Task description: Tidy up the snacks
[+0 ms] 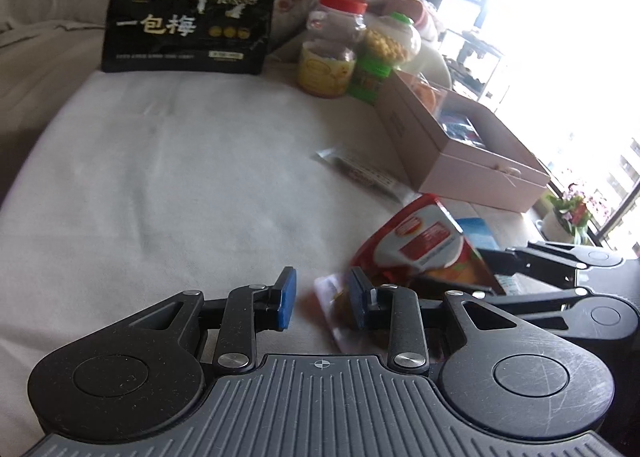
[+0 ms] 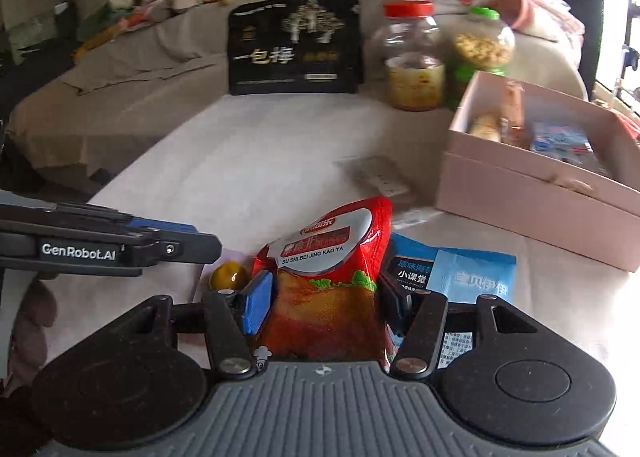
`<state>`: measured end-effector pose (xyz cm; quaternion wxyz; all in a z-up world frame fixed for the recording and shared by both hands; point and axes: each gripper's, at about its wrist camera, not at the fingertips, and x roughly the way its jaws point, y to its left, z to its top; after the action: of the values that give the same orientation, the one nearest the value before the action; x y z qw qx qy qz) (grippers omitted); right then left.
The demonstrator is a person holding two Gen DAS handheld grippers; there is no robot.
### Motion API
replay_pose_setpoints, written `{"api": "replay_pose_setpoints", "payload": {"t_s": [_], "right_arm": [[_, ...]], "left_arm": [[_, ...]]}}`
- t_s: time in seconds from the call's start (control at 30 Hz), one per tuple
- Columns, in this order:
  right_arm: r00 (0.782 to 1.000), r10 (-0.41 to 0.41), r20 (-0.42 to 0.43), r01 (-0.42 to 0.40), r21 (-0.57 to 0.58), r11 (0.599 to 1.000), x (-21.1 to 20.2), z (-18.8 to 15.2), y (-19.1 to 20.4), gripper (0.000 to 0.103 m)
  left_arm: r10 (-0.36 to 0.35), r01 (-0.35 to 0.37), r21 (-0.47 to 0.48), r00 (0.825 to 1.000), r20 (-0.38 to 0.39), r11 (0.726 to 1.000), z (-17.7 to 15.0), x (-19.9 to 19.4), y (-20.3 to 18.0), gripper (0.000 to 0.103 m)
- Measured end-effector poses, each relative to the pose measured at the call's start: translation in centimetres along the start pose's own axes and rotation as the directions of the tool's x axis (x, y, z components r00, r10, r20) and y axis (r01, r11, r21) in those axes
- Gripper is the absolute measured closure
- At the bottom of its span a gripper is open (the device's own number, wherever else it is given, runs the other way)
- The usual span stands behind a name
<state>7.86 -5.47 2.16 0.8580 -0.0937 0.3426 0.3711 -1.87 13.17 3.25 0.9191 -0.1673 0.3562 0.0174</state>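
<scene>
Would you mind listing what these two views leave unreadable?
- Right wrist view: the red snack pouch hides the right gripper's far pad.
- Left wrist view: the window is blown out by glare.
- Both views: the flat packet beside the pink box is too blurred to read.

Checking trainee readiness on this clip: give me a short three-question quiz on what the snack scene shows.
1. True or false: the red snack pouch sits between the right gripper's pads.
2. Fill in: the pink box is ____ (open or closed) on top.
3. In the right wrist view, the black bag stands: A left of the red-lidded jar; B inside the pink box; C in the right gripper.
Key: 1 true; 2 open; 3 A.
</scene>
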Motion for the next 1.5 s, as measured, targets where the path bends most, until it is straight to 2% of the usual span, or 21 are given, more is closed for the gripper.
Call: {"api": "replay_pose_setpoints", "payload": {"t_s": [0.1,0.2,0.3,0.37,0.43,0.5,0.67,0.9,1.03,1.1,1.2,1.27,1.3,1.37,1.5], "right_arm": [[0.998,-0.055,0.005,0.055,-0.02,0.998,-0.2,0.0,-0.3,0.045],[0.993,-0.115,0.009,0.114,0.025,0.993,-0.5,-0.3,-1.8,0.036],[0.99,-0.141,0.01,0.14,0.085,0.987,-1.1,-0.6,-3.7,0.031],[0.986,-0.163,0.012,0.161,0.106,0.981,-1.5,-1.0,-4.4,0.023],[0.985,-0.174,0.018,0.171,0.115,0.979,-1.5,-1.6,-5.0,0.017],[0.983,-0.18,0.039,0.175,0.11,0.978,-1.8,-2.3,-5.0,0.016],[0.974,-0.225,0.041,0.22,0.091,0.971,-1.6,-3.4,-4.2,0.003],[0.972,-0.225,0.066,0.216,0.128,0.968,-1.5,-4.2,-4.4,0.0],[0.97,-0.233,0.074,0.223,0.129,0.966,-1.5,-4.4,-4.2,0.0],[0.969,-0.234,0.076,0.223,0.131,0.966,-1.5,-4.4,-4.1,0.0],[0.97,-0.231,0.079,0.219,0.136,0.966,-1.6,-4.5,-4.1,0.0],[0.97,-0.23,0.08,0.218,0.137,0.966,-1.6,-4.5,-4.2,0.0],[0.97,-0.231,0.08,0.218,0.137,0.966,-1.6,-4.5,-4.2,0.0],[0.969,-0.232,0.081,0.22,0.137,0.966,-1.6,-4.6,-4.1,0.0],[0.969,-0.232,0.08,0.219,0.139,0.966,-1.6,-4.6,-4.1,0.0]], "left_arm": [[-0.001,0.001,0.034,1.0,0.009,0.999,-0.1,-0.5,-0.2,0.07],[-0.035,0.032,0.148,0.999,0.015,0.988,-0.4,-0.7,-1.9,0.07],[-0.039,0.035,0.295,0.999,0.009,0.955,-1.1,-0.2,-4.2,0.07],[-0.021,0.024,0.359,1.0,-0.013,0.933,-1.6,0.6,-5.3,0.069],[0.001,-0.003,0.432,1.0,0.005,0.902,-2.2,0.9,-6.2,0.065],[0.019,-0.023,0.473,1.0,0.013,0.881,-2.6,1.0,-6.7,0.063],[0.037,-0.042,0.434,0.999,0.019,0.9,-2.1,1.2,-6.3,0.06],[0.042,-0.051,0.42,0.999,0.03,0.906,-2.0,1.3,-5.8,0.062],[-0.031,0.024,0.403,0.999,0.01,0.915,-2.0,1.1,-5.2,0.041],[-0.055,0.048,0.392,0.998,0.005,0.919,-2.0,1.1,-5.0,0.039],[-0.063,0.056,0.368,0.998,0.007,0.928,-1.7,0.9,-4.5,0.04],[-0.011,0.004,0.365,1.0,0.019,0.931,-1.6,1.1,-4.3,0.044],[0.012,-0.016,0.367,1.0,0.013,0.93,-1.7,1.4,-4.1,0.04],[0.007,-0.003,0.357,1.0,-0.01,0.934,-1.7,1.9,-3.8,0.04],[-0.009,0.008,0.358,1.0,0.001,0.934,-1.7,2.4,-3.8,0.041]]}}
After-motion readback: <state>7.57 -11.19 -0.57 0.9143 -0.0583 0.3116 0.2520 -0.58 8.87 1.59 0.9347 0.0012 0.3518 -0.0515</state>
